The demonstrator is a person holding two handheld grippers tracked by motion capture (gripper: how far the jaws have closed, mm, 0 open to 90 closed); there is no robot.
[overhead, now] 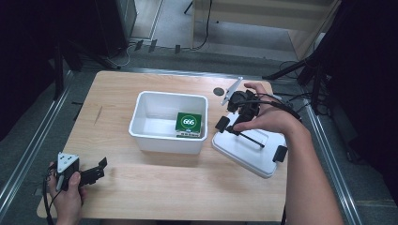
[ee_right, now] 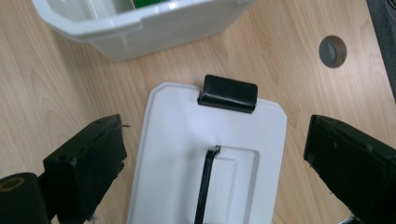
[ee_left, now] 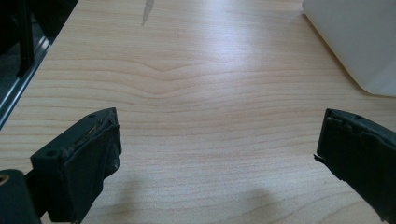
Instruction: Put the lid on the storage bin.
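Observation:
A white bin [overhead: 141, 119] stands mid-table with a green box [overhead: 189, 123] marked 666 inside it. To its right lies a white lid [overhead: 256, 157] with a black handle [overhead: 248, 138] and black end clips. A hand holds my right gripper [overhead: 236, 118] just above the lid. In the right gripper view it [ee_right: 215, 135] is open, its jaws either side of the lid [ee_right: 173, 154], with the handle [ee_right: 205, 182] and one clip [ee_right: 228, 93] ahead. My left gripper [overhead: 99, 169] rests at the table's front left corner. It [ee_left: 219, 130] is open over bare wood.
The bin's wall [ee_right: 116, 28] lies beyond the lid in the right gripper view, and its corner [ee_left: 359, 42] is at the upper right of the left gripper view. A round cable hole [overhead: 218, 91] sits near the table's far edge. Metal rails run along both table sides.

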